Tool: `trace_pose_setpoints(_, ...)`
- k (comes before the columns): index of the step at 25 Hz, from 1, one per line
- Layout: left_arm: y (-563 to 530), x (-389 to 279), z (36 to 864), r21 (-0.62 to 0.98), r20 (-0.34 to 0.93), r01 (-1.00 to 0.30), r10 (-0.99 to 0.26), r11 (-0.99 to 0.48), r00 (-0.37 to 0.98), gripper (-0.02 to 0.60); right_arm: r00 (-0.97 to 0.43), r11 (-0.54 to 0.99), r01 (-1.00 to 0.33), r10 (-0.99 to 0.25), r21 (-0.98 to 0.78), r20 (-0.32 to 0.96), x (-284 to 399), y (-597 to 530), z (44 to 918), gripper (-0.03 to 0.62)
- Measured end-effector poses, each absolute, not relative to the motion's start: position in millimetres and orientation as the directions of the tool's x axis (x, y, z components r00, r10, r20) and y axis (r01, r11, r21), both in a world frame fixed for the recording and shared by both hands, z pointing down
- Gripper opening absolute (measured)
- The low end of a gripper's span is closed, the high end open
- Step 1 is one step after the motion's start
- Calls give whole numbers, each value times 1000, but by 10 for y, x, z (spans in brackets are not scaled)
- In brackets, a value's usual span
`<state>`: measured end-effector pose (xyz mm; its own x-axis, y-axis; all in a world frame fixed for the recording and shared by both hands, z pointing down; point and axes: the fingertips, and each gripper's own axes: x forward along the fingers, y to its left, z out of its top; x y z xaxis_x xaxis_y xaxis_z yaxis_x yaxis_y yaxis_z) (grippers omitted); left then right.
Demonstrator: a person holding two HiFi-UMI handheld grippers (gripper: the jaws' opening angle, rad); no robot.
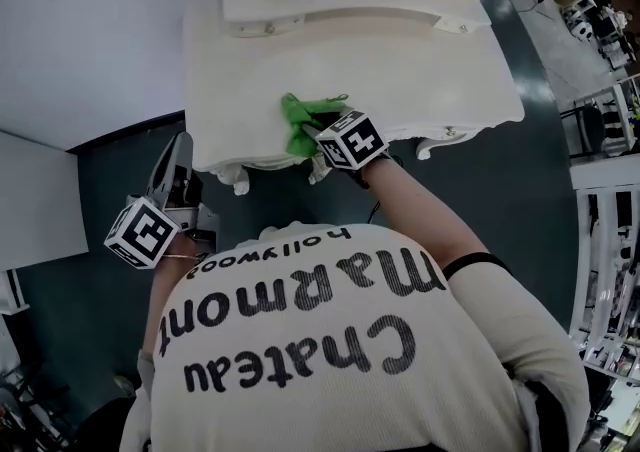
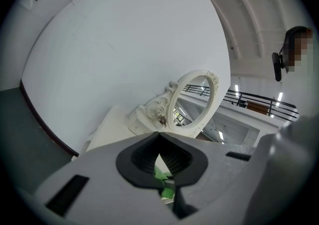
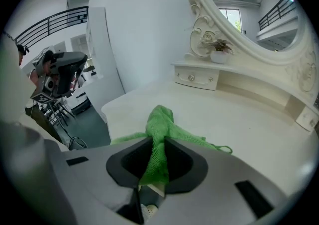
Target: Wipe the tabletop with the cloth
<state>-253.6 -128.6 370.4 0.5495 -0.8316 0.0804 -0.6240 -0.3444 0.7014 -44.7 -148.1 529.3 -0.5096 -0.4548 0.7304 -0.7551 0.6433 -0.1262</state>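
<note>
A green cloth (image 1: 303,118) lies bunched at the front edge of the white dressing table's top (image 1: 420,60). My right gripper (image 1: 322,128) is shut on it. In the right gripper view a fold of the cloth (image 3: 160,122) rises between the jaws (image 3: 155,143) and the rest spreads onto the tabletop (image 3: 249,124). My left gripper (image 1: 178,162) hangs off the table's left front corner over the dark floor, apart from the cloth. Its jaws are shut with nothing between them (image 2: 159,135). A bit of green cloth (image 2: 162,175) shows behind them.
An ornate oval mirror (image 2: 193,100) and a low shelf with small drawers (image 3: 197,77) stand along the table's back. A small flower pot (image 3: 219,52) sits on the shelf. A white wall is at the left, a camera rig (image 3: 59,72) on the floor, and railings (image 1: 605,240) at the right.
</note>
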Motion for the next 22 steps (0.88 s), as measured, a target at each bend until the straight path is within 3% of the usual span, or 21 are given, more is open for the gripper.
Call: trace_pose_setpoints(22,-1144,-2007,3625,700,81,-620,-823,-354,562,8,-422,504,-853,-516,-134,745,714,-1391,5288,91)
